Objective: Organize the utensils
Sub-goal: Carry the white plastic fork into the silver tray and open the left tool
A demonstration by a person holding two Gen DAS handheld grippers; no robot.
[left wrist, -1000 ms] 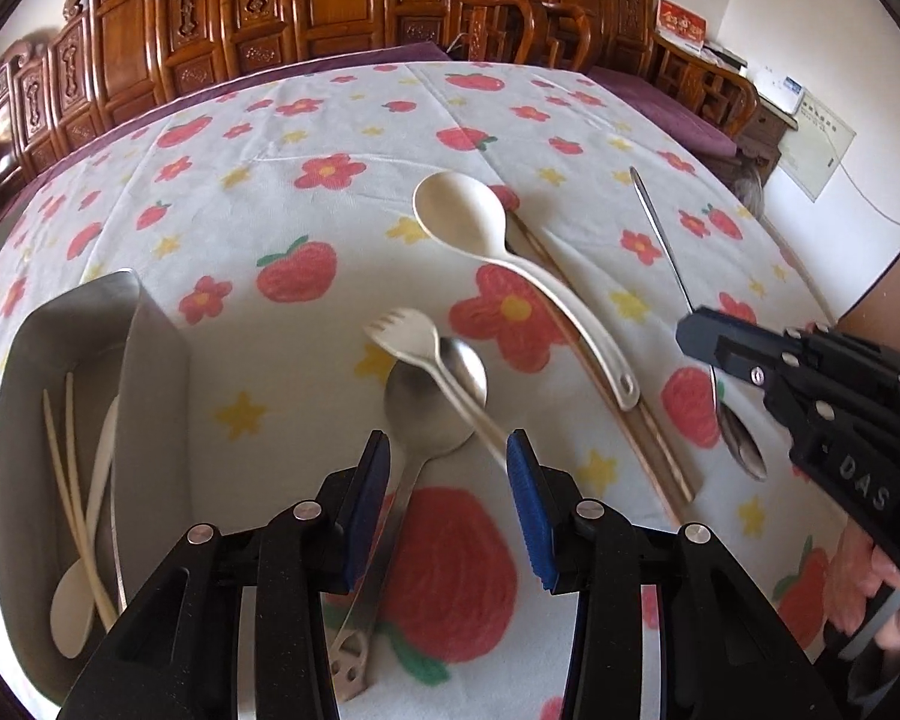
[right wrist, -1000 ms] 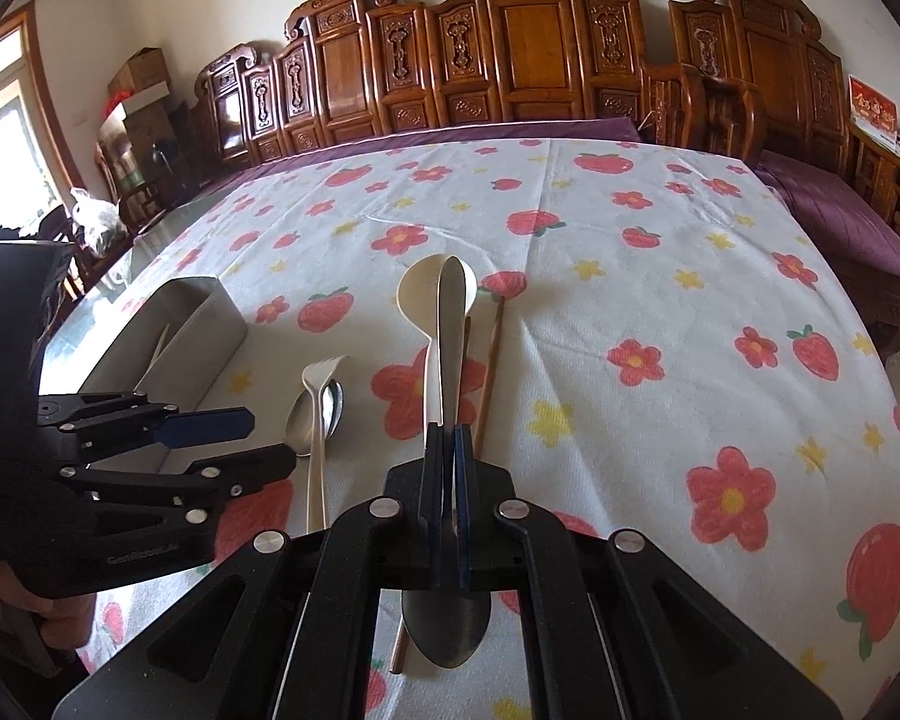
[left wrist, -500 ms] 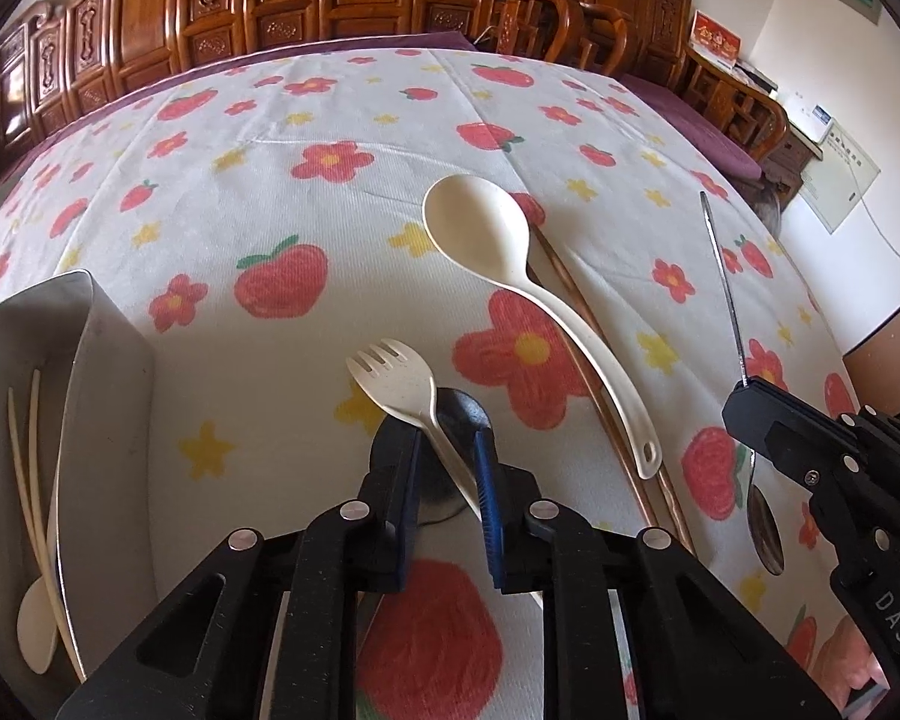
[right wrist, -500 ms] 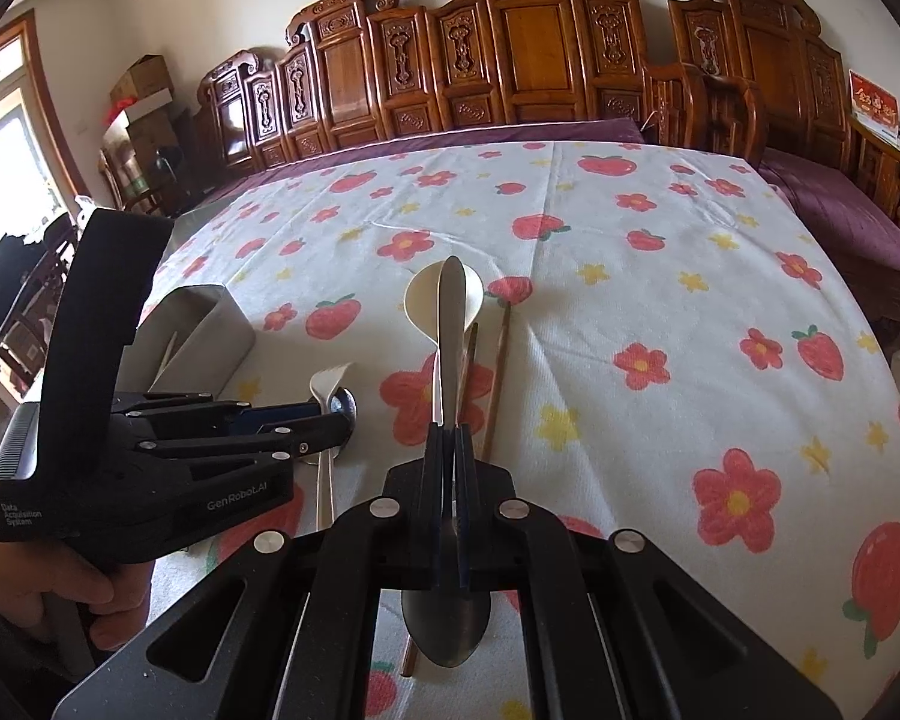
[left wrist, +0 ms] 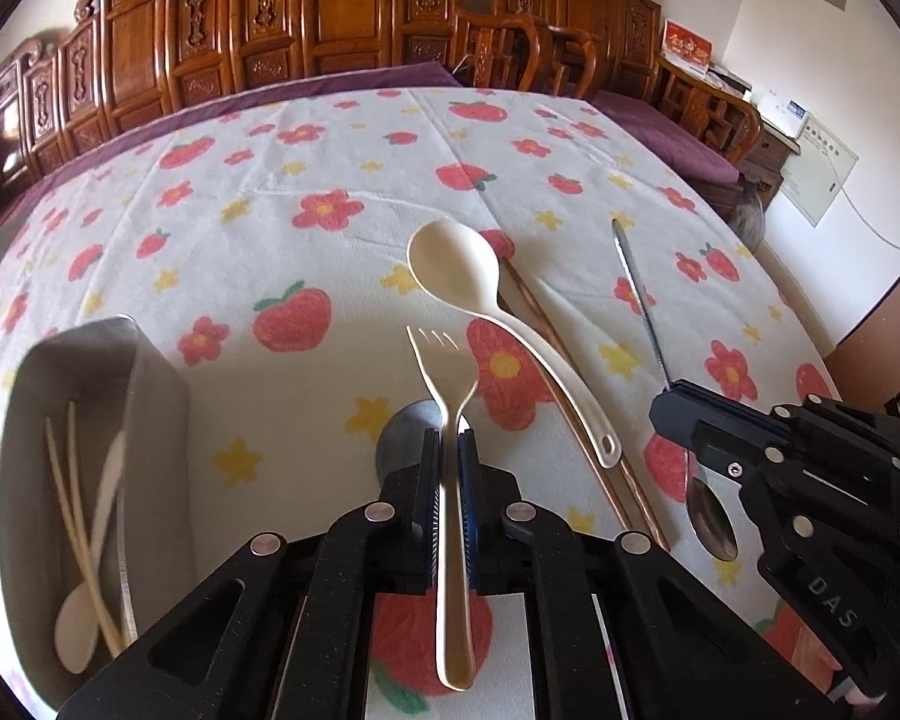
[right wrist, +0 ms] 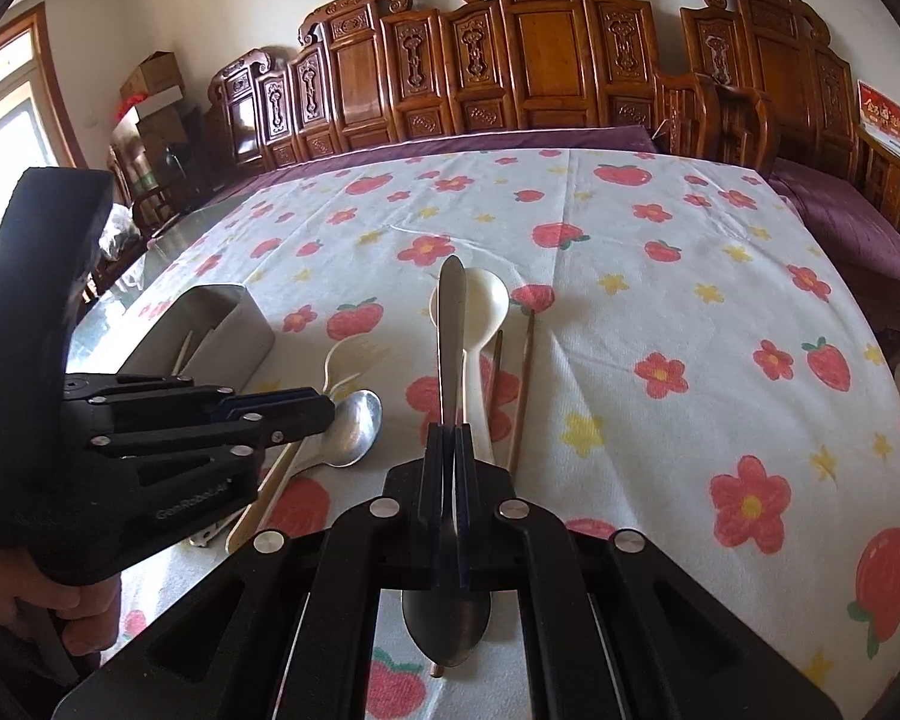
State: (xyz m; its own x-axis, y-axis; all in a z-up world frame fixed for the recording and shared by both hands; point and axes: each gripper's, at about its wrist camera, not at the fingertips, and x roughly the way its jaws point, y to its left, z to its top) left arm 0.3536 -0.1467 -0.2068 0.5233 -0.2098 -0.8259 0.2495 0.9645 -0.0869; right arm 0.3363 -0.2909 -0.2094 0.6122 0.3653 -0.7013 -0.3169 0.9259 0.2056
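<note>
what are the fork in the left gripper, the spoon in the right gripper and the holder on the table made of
The fork looks like cream plastic or a plant-fibre composite: opaque, matte, no glint. The spoon seems to be stainless steel: grey, with a mirror-like bowl. The holder looks like brushed metal: dull grey sheet with thin walls and soft reflections, though coated material cannot be ruled out.

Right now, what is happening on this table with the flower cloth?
A person is sorting utensils with a hand-held gripper in each hand. The left gripper has just closed on the cream plastic fork, tines pointing away. The right gripper is shut on a steel spoon, handle forward and bowl toward the camera. A metal holder on the left already contains some pale utensils. A large cream spoon, brown chopsticks and another metal spoon lie on the tablecloth.
</note>
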